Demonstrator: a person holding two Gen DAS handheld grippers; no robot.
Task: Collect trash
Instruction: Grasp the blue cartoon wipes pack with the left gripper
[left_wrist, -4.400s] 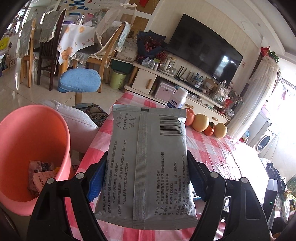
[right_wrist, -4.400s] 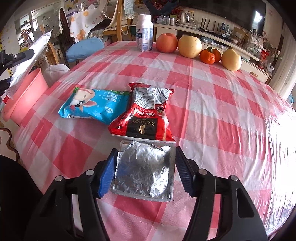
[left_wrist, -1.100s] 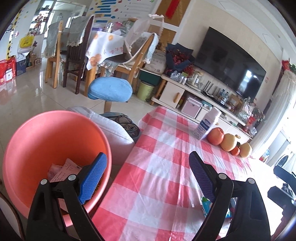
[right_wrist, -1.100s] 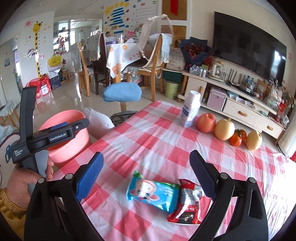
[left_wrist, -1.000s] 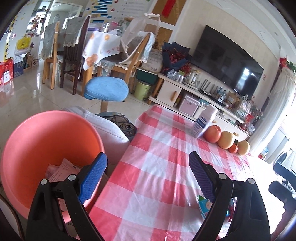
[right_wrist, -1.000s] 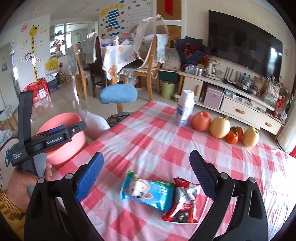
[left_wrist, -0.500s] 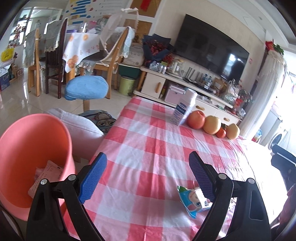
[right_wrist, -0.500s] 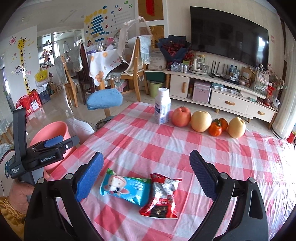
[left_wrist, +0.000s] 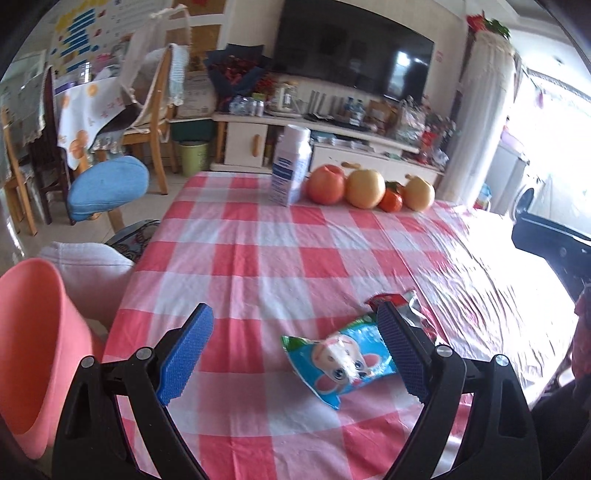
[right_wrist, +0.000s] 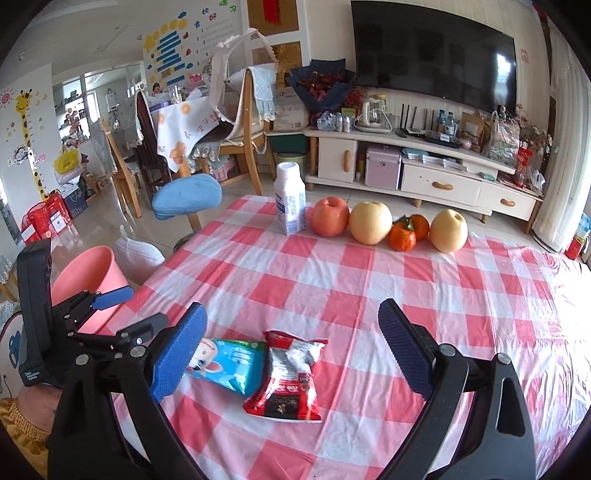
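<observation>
A blue snack wrapper with a cartoon face (left_wrist: 341, 363) lies on the red-and-white checked table (left_wrist: 280, 258); a red and silver wrapper (left_wrist: 413, 304) lies just behind it, partly hidden by my finger. My left gripper (left_wrist: 295, 350) is open and empty, above the table with the blue wrapper between its fingers. In the right wrist view the blue wrapper (right_wrist: 231, 360) and the red wrapper (right_wrist: 290, 380) lie side by side. My right gripper (right_wrist: 291, 350) is open and empty above them. The pink bin (left_wrist: 33, 354) stands off the table's left edge; it also shows in the right wrist view (right_wrist: 88, 275).
A white bottle (right_wrist: 290, 203), an apple (right_wrist: 330, 216), two pears and oranges (right_wrist: 408, 230) line the table's far edge. A blue stool (right_wrist: 186, 197), a pale cushion (left_wrist: 92, 269) and chairs stand left of the table. A TV cabinet (right_wrist: 424, 170) is behind.
Both grippers let go of their wrappers earlier and now stand empty. The left gripper has swung right from the bin to the blue wrapper. The right gripper has drawn nearer the two wrappers.
</observation>
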